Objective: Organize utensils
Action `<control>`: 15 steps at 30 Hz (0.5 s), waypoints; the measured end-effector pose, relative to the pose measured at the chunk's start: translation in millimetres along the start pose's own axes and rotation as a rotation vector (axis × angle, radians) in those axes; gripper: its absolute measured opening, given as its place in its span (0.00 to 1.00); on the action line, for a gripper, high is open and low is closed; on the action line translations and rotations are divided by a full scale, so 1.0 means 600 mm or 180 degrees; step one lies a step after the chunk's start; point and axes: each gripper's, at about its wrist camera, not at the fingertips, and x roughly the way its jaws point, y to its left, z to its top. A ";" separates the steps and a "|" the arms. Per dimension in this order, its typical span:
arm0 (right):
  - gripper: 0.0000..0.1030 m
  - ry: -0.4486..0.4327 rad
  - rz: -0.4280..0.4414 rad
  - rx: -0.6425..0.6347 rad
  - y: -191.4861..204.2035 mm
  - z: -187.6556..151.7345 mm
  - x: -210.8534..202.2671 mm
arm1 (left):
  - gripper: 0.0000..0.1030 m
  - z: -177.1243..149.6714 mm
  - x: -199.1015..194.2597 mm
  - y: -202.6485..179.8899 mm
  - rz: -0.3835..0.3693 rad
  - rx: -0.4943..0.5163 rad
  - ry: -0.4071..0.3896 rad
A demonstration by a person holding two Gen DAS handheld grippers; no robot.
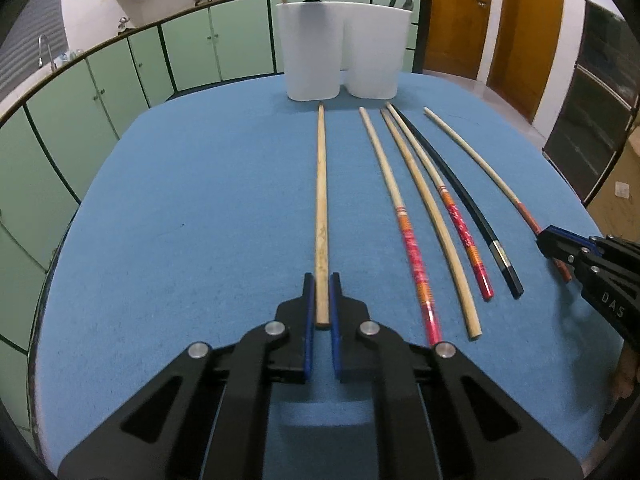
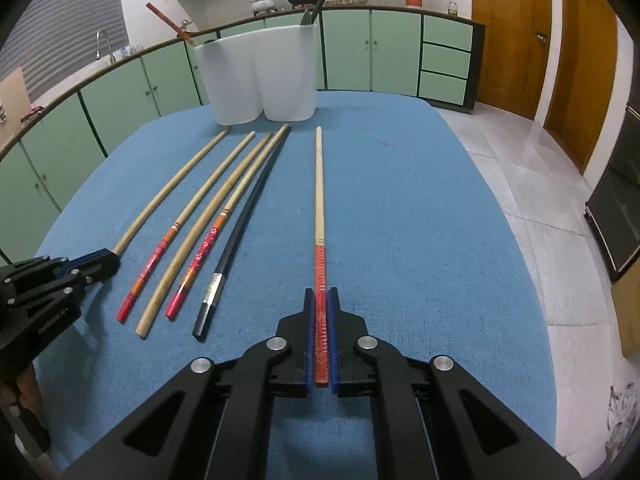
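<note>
Blue table (image 1: 180,208), holder (image 1: 342,52) at its far edge. Left gripper (image 1: 321,280) is clamped on the plain chopstick (image 1: 321,200), right gripper (image 2: 321,296) on the red-handled chopstick (image 2: 319,200), both pinched at the near ends. Long sticks held that far back could swing, miss the holder or knock it.
</note>
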 end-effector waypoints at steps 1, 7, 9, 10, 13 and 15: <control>0.06 0.0004 0.0002 -0.0003 0.000 0.002 0.002 | 0.06 0.001 0.002 0.000 0.0011 -0.0005 0.0000; 0.06 0.0036 0.0004 0.0024 -0.002 0.017 0.011 | 0.06 0.014 0.012 0.004 0.0051 -0.0091 0.0014; 0.06 0.0027 0.0025 0.0022 -0.002 0.021 0.012 | 0.06 0.017 0.016 0.004 0.0056 -0.0107 0.0020; 0.06 0.0035 0.0059 0.0023 -0.003 0.020 0.013 | 0.06 0.016 0.016 0.004 0.0055 -0.0100 0.0012; 0.09 -0.0049 0.0150 0.0055 -0.007 0.013 0.000 | 0.10 0.015 0.013 0.007 -0.0057 -0.0111 -0.0002; 0.16 -0.0136 0.0198 0.0031 -0.009 0.007 -0.012 | 0.22 0.009 0.007 0.013 -0.0146 -0.0165 -0.0020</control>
